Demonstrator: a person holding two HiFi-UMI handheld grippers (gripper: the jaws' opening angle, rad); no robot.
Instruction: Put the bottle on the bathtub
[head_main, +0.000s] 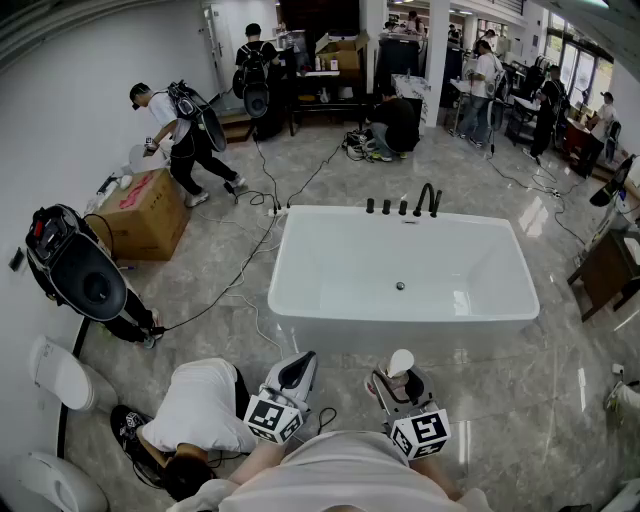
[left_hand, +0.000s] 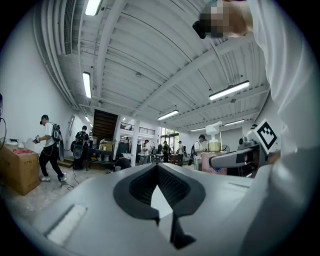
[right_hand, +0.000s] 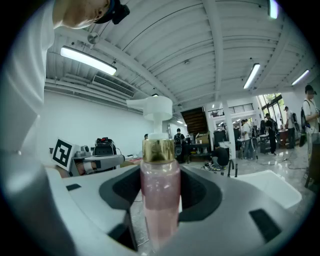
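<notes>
A pink pump bottle (right_hand: 159, 200) with a gold collar and white pump head stands upright between the jaws of my right gripper (right_hand: 160, 205), which is shut on it. In the head view the bottle's white pump (head_main: 400, 362) shows above the right gripper (head_main: 396, 378), held close to my body, short of the white bathtub (head_main: 300, 300). My left gripper (head_main: 296, 370) is beside it at the left, with its jaws (left_hand: 159, 197) closed together and nothing between them. From the left gripper view the bottle (left_hand: 215, 145) shows at the right.
A black faucet set (head_main: 425, 200) stands on the tub's far rim. A person in a white shirt (head_main: 200, 405) crouches at my lower left. Toilets (head_main: 60, 375), a cardboard box (head_main: 150, 215), floor cables (head_main: 240, 270) and several people fill the left and back.
</notes>
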